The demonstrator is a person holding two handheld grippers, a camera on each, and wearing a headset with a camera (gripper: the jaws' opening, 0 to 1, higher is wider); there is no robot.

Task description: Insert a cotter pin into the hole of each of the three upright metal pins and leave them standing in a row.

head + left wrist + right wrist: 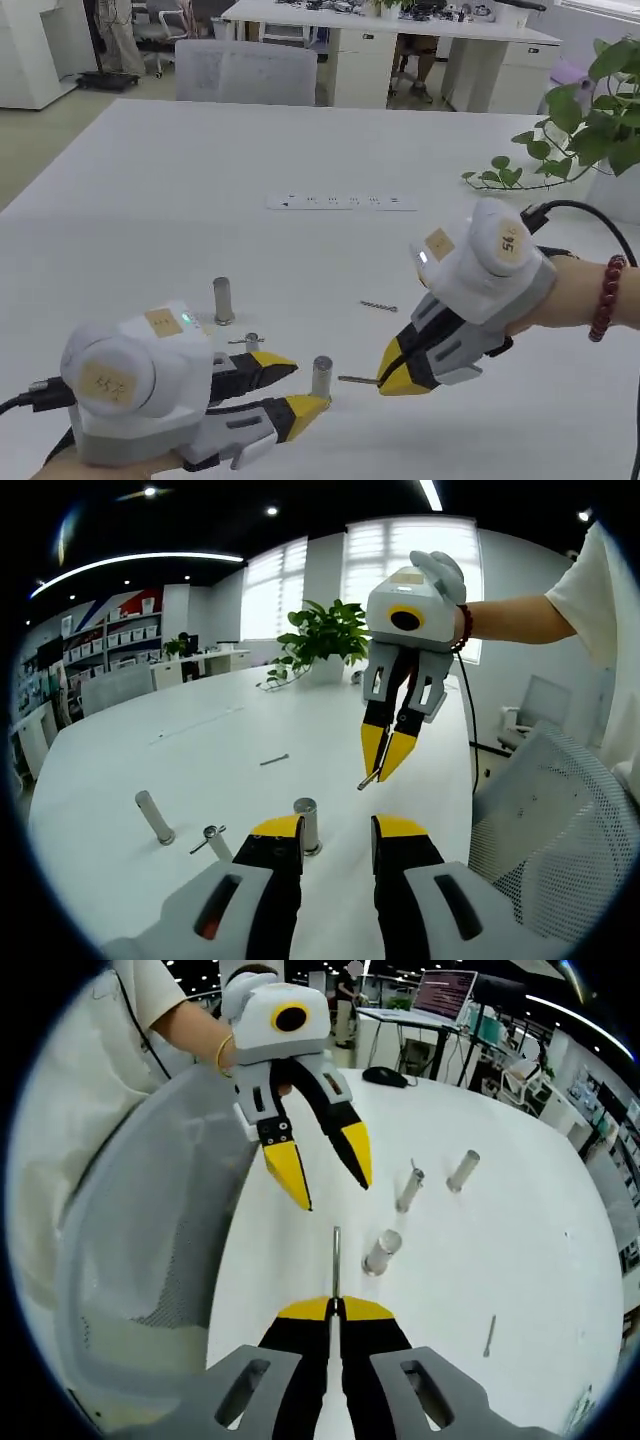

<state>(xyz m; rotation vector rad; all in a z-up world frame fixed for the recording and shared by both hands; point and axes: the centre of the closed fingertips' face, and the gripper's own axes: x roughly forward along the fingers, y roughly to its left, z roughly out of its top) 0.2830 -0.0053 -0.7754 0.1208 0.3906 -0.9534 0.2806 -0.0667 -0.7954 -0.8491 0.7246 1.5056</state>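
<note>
Table [150, 180], cotter pin [357, 380] beside upright pin [322, 378]

Satin-sheened metal pins [322, 378] and bare metal cotter pin [357, 380] on smooth matt tabletop [150, 200] (faintly reflective)

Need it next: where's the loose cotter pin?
Head view: the loose cotter pin lies on the table just beyond the right gripper, right of the rear upright pin.

3 upright metal pins [222, 300], 3 cotter pins [378, 306], 1 pwr strip [340, 202].
</note>
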